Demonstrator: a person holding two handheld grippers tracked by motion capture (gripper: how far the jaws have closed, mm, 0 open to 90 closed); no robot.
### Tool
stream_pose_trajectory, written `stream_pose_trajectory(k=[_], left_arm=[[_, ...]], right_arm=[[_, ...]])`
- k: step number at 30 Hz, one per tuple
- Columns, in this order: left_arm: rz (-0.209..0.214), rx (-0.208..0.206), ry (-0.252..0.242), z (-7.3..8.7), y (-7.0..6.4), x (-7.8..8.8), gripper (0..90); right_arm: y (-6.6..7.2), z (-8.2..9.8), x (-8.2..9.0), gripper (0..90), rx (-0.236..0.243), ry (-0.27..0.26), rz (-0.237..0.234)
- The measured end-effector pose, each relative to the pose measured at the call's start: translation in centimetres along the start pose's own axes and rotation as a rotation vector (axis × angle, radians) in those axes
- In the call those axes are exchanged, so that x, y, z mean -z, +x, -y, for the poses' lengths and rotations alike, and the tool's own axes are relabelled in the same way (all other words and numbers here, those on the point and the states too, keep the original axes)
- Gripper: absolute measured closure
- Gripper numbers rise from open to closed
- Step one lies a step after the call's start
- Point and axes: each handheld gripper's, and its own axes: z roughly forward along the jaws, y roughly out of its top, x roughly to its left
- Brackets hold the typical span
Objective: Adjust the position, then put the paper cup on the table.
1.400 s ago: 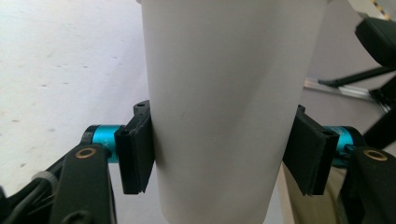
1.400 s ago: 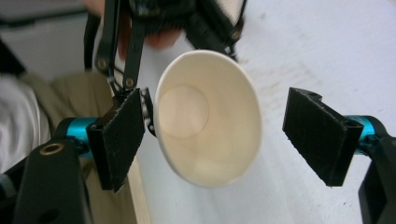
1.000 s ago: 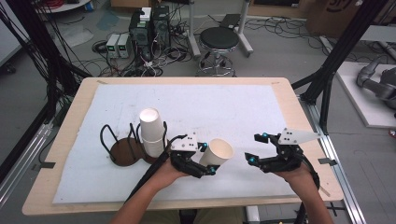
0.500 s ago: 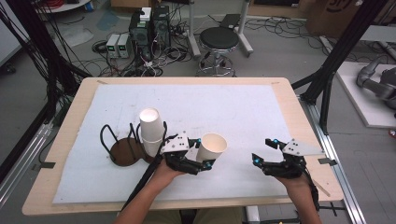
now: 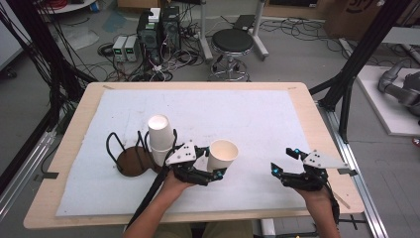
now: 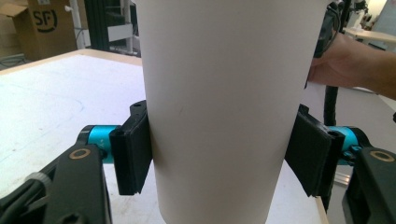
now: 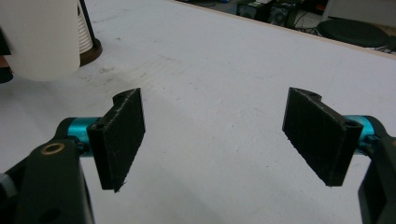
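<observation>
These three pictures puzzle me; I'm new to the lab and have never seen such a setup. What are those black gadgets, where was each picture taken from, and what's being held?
A person holds a two-jaw tool in each hand. The high view looks down on the table; each of the other two comes from a camera riding on one tool. The left gripper is clamped on a white paper cup, which looms large in its own view, both pads pressing its sides. The right gripper is open over bare white mat, holding nothing. Beside the left hand stands a wire cup holder with stacked cups.
</observation>
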Motion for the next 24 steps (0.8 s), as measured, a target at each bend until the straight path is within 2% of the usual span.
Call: stream_pose_trajectory(k=[7,11,17,24], left_arm=[[-0.007,-0.014,-0.05,-0.4,0.1,0.0,31.1],[-0.013,-0.005,-0.076,-0.6,0.4,-0.1,31.0],[-0.006,-0.01,-0.092,-1.1,0.7,-0.6,31.0],[-0.025,-0.009,-0.115,-1.7,1.5,-1.5,30.9]], right_arm=[[0.1,0.0,0.1,21.6,0.011,-0.007,0.002],[0.0,0.1,0.3,21.6,0.009,-0.008,0.005],[-0.2,0.2,0.3,21.6,0.002,-0.011,0.006],[-0.1,0.2,0.2,21.6,0.006,-0.01,0.0]])
